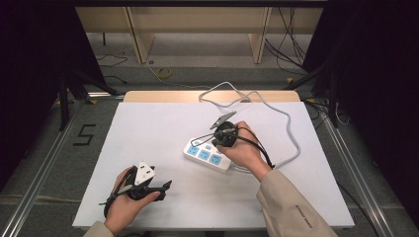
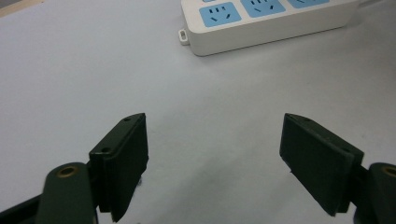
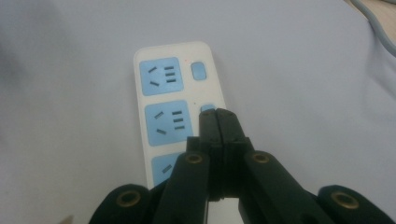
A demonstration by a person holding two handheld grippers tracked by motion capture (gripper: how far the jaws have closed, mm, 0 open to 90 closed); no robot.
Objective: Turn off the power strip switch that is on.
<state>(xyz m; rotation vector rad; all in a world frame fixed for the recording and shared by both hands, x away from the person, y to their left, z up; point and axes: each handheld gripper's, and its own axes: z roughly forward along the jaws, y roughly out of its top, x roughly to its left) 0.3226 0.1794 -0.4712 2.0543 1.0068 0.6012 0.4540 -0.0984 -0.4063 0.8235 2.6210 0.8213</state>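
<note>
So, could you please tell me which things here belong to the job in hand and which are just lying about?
In the job:
- power strip, white with blue sockets
- its middle switch button, under the tip of the shut right gripper
- its grey cable

Lying about:
- left gripper, open, resting apart on the table
- yellow cable coil on the floor behind

A black "5" — on the floor (image 1: 85, 134).
</note>
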